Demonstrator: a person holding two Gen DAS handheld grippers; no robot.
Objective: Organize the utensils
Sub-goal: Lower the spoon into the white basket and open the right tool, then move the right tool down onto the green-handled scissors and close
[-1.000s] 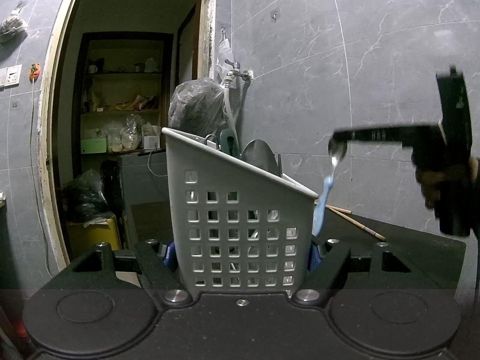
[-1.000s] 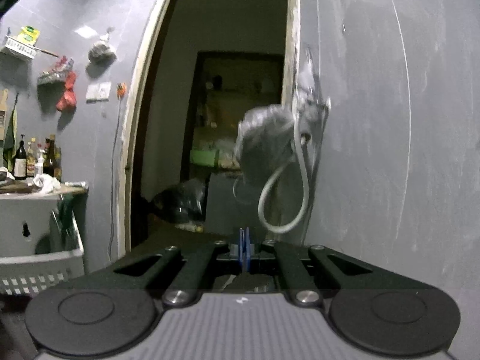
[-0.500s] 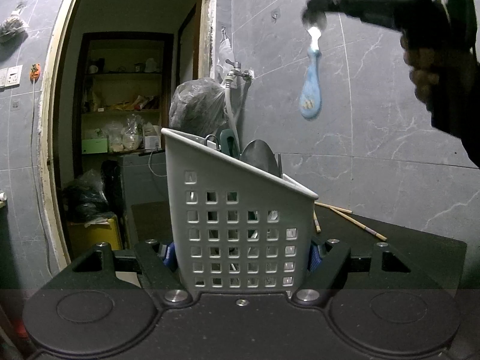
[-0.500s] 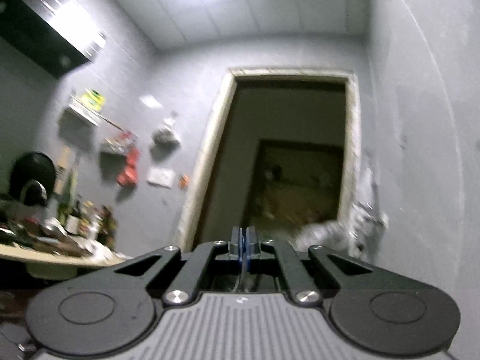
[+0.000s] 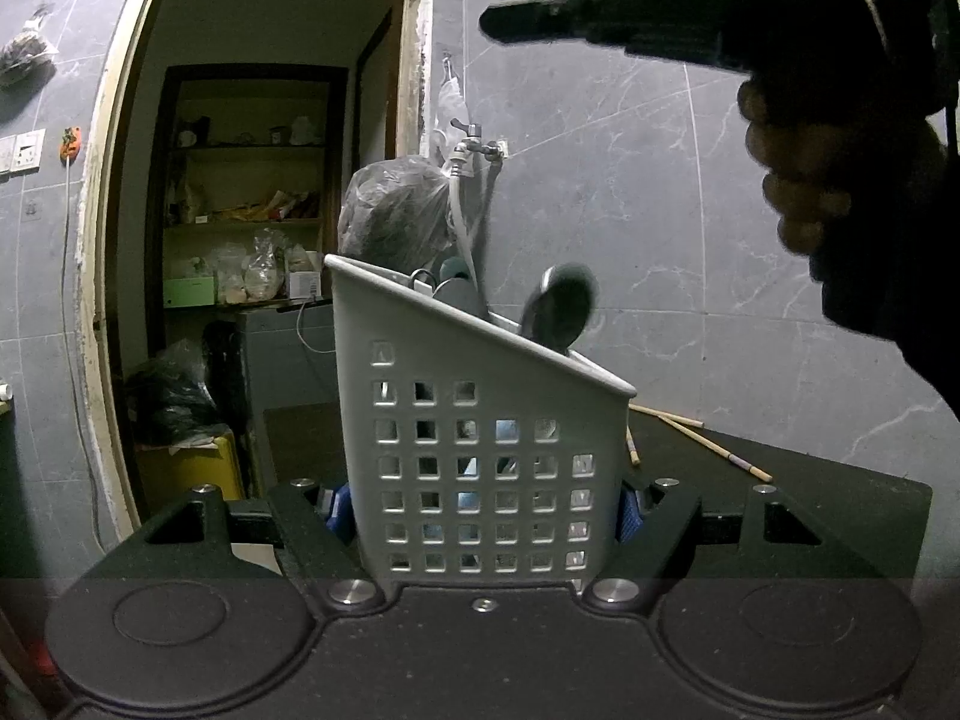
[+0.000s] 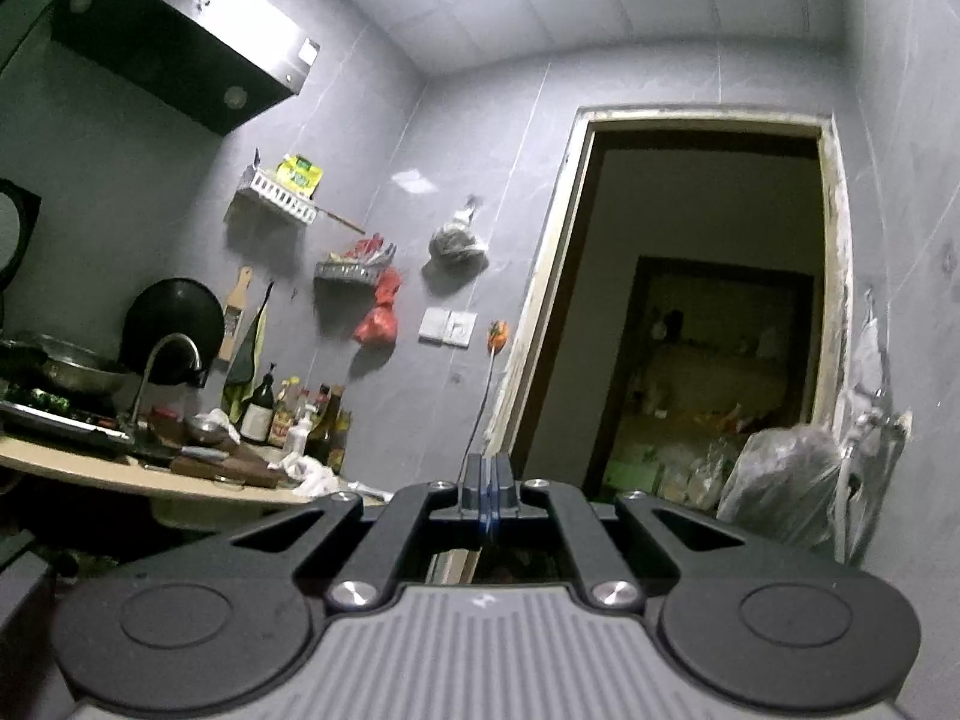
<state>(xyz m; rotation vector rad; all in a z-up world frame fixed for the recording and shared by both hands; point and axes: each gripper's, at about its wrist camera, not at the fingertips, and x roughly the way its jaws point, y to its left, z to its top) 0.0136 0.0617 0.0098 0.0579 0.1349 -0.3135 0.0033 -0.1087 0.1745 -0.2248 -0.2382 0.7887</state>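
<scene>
The left gripper (image 5: 483, 510) clamps the grey perforated utensil caddy (image 5: 480, 450), its blue pads (image 5: 627, 517) pressed against both side walls. Inside the caddy stand a dark ladle (image 5: 561, 306) and other utensils. Behind the caddy, wooden chopsticks (image 5: 699, 441) lie loose on the black tabletop (image 5: 840, 480). Above and beyond the caddy, the right gripper (image 5: 489, 21) hangs pressed together, apparently empty. Judged stage: between placements; next, it should probably descend behind the caddy for the chopsticks.

Between your left tool's (image 5: 483, 513) blue pads sits a matt grey plastic caddy (image 5: 480, 468). Behind it: polished marble-look wall tiles (image 5: 660, 210), probably wooden chopsticks (image 5: 699, 441) on the matt black bench (image 5: 840, 486).
</scene>
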